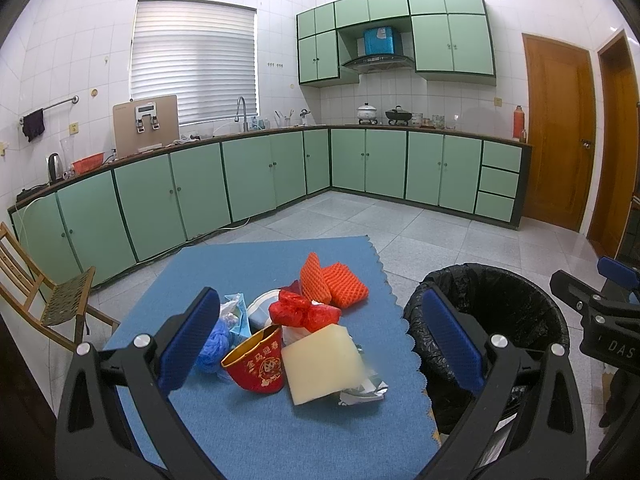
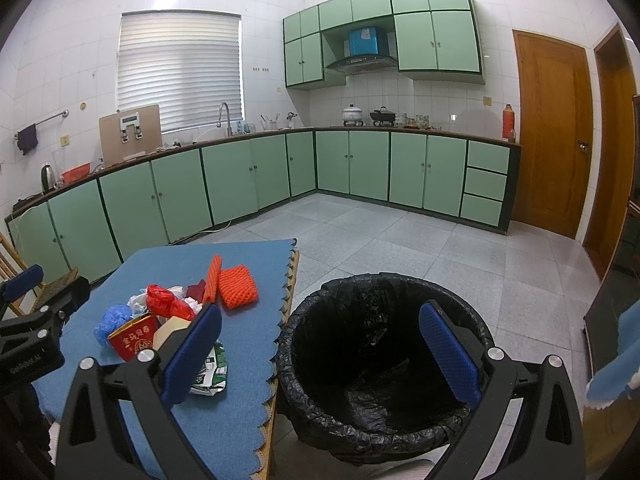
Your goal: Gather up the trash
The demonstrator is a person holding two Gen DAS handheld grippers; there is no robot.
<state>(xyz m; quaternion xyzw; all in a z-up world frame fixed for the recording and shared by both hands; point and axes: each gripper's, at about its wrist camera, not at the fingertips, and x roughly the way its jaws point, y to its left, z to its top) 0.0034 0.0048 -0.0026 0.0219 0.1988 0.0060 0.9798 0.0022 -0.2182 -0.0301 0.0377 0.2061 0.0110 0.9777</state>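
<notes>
A pile of trash lies on a blue-clothed table (image 1: 248, 420): a red paper cup (image 1: 256, 366) on its side, a pale yellow foam block (image 1: 322, 362), a red plastic bag (image 1: 300, 312), orange foam nets (image 1: 334, 286), a blue net (image 1: 214, 346) and a crumpled wrapper (image 1: 364, 390). My left gripper (image 1: 320, 344) is open and empty, held above the pile. My right gripper (image 2: 320, 356) is open and empty above the black-lined trash bin (image 2: 384, 364), which stands right of the table. The pile shows left in the right wrist view, with the red cup (image 2: 132, 338).
Green kitchen cabinets (image 1: 240, 176) run along the far walls. A wooden folding chair (image 1: 48, 300) stands left of the table. Wooden doors (image 1: 560, 132) are at the right. Grey tiled floor (image 2: 400, 232) lies beyond the bin.
</notes>
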